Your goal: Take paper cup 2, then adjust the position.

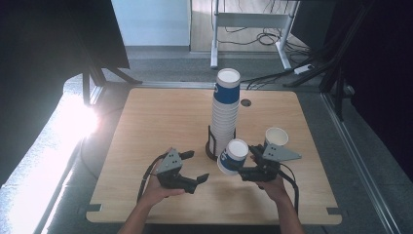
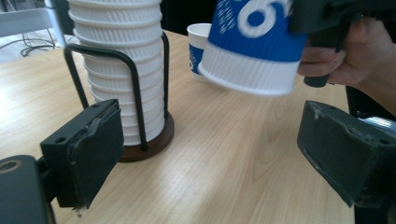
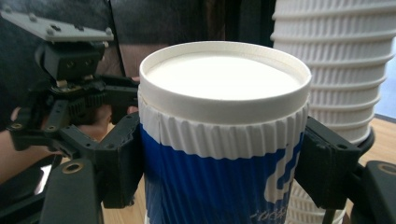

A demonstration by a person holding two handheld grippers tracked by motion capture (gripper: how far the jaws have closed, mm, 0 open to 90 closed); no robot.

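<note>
Right gripper: jaws clamped on the ribbed sleeve of 1 blue-and-white paper cup, 1 pad on each side just under the rim, as the right gripper view shows. Cup is held tilted and clear of the table, just in front of the stack holder, its rim turned toward the stack. In the left gripper view its base hangs above the wood with open air beneath.

Left gripper: jaws spread wide, nothing between them; both pads frame bare table left of the holder, near its wooden base.

Cup stack stands tall and upright in the wire holder. 1 more cup stands upright on the table just right of the holder, behind the right gripper.

Risks, as judged from this moment:
1. Held cup sits very close to the stack. A swing toward the holder could knock the tall column, which looks top-heavy above the wire loops.
2. Grip is on a thin paper wall. Harder squeeze may crush the sleeve; looser squeeze on a tilted cup may let it slide out base-first.
3. If the cup is set down while tilted, it likely lands on its base edge and rolls across the tabletop.
4. Standing cup is near the right gripper's body and trailing cable; a backward pull could tip it.
5. Open left jaws near the holder base could nudge it if that hand advances.
</note>
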